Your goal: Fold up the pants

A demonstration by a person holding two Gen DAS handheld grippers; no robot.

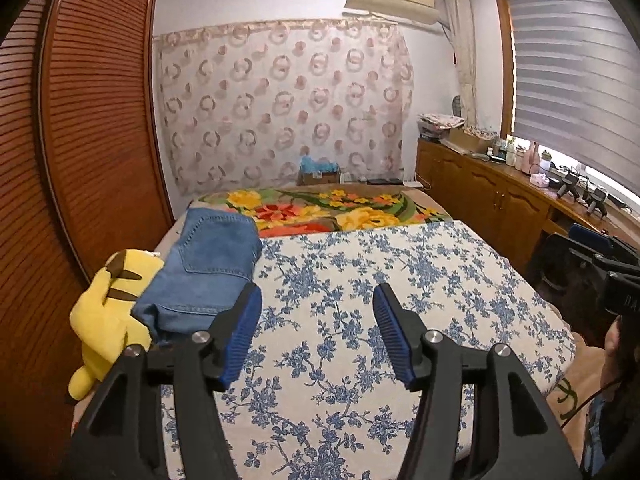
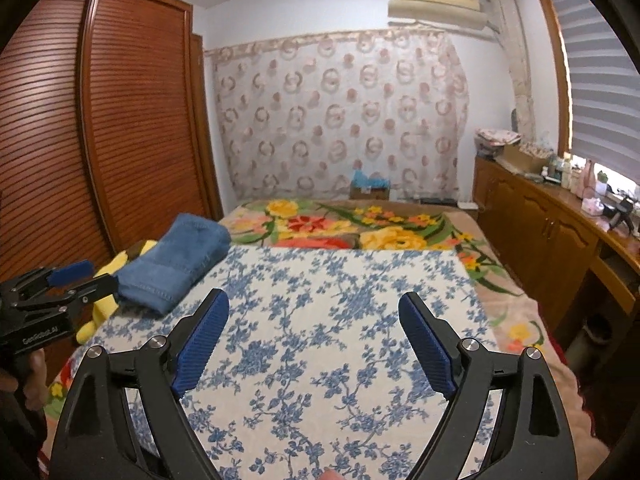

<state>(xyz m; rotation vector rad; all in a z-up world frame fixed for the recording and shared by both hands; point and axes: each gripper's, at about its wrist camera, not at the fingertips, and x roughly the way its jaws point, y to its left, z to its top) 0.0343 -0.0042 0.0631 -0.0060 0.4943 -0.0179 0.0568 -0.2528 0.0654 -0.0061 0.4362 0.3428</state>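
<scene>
I am holding both tongs released and empty: my left gripper (image 1: 316, 300) and right gripper (image 2: 314, 308). The folded jeans (image 1: 208, 268) are lying far-left on the blue-flowered sheet (image 1: 400, 280), long axis running near-to-far, beside the yellow plush (image 1: 108, 304), nearer my left hand.

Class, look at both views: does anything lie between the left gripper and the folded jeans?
Nothing visible does. The left gripper, jaws open and empty, hangs just right of the jeans; the yellow plush toy sits on their far side.

My two grippers (image 1: 316, 296) (image 2: 314, 304) are black plastic frames with ribbed blue finger pads (image 1: 240, 332), silver screws and white lettering.
</scene>
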